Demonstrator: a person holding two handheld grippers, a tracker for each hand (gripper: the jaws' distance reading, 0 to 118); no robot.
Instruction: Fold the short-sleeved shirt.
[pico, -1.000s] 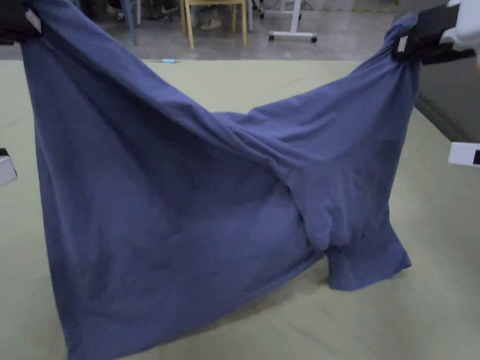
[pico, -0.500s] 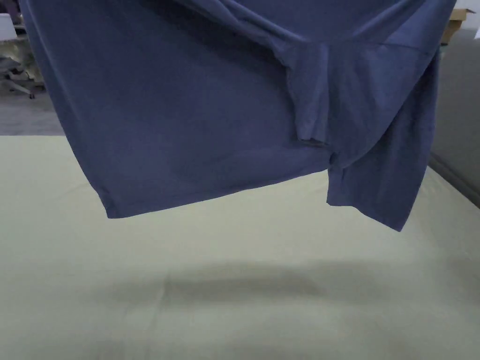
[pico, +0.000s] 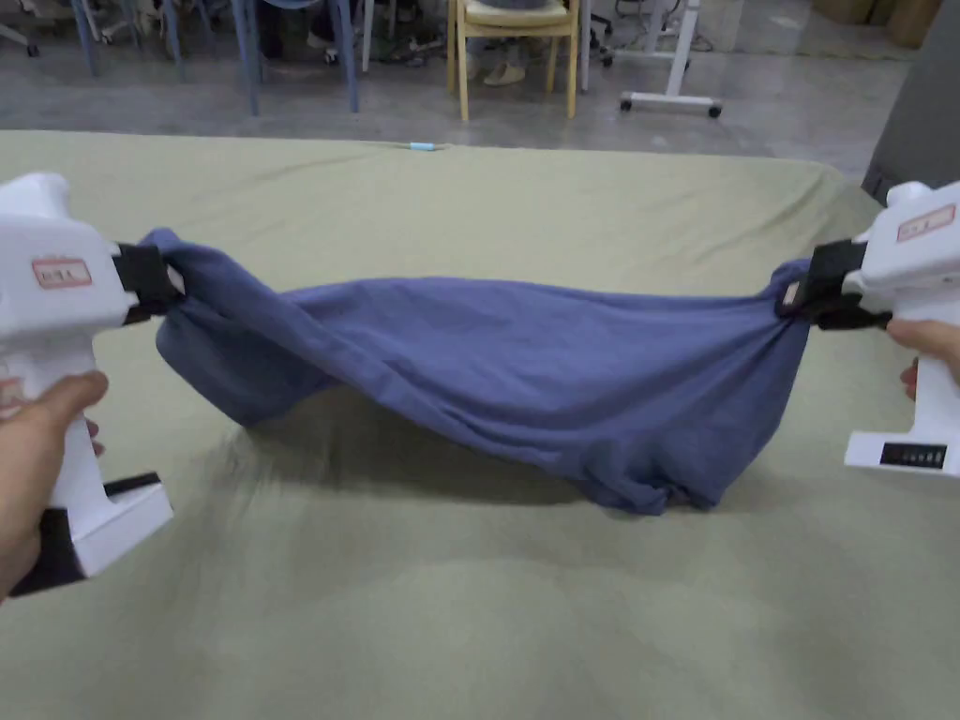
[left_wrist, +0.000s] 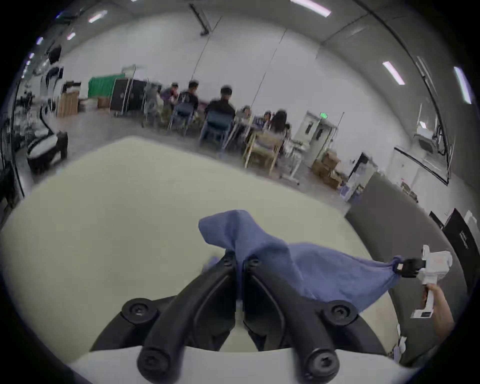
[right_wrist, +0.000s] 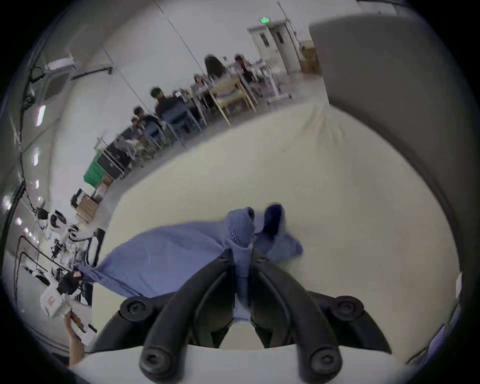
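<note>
Your bench (pico: 562, 600) wears a pale green cloth cover, lightly creased, with a small light-blue object (pico: 422, 146) at its far edge and the blue shirt's (pico: 525, 366) sagging lower bunch seeming to touch it right of centre.

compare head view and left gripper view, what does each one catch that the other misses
Head view alone: the shirt's low belly sagging onto the green cover, and the left hand around its handle.

Left gripper view alone: the left gripper's jaws closed on a bunched peak of cloth seen from behind, and people seated at tables under ceiling lights.

Both: the blue shirt strung between the two grippers, the right gripper pinching its far end, and the wooden chair.
</note>
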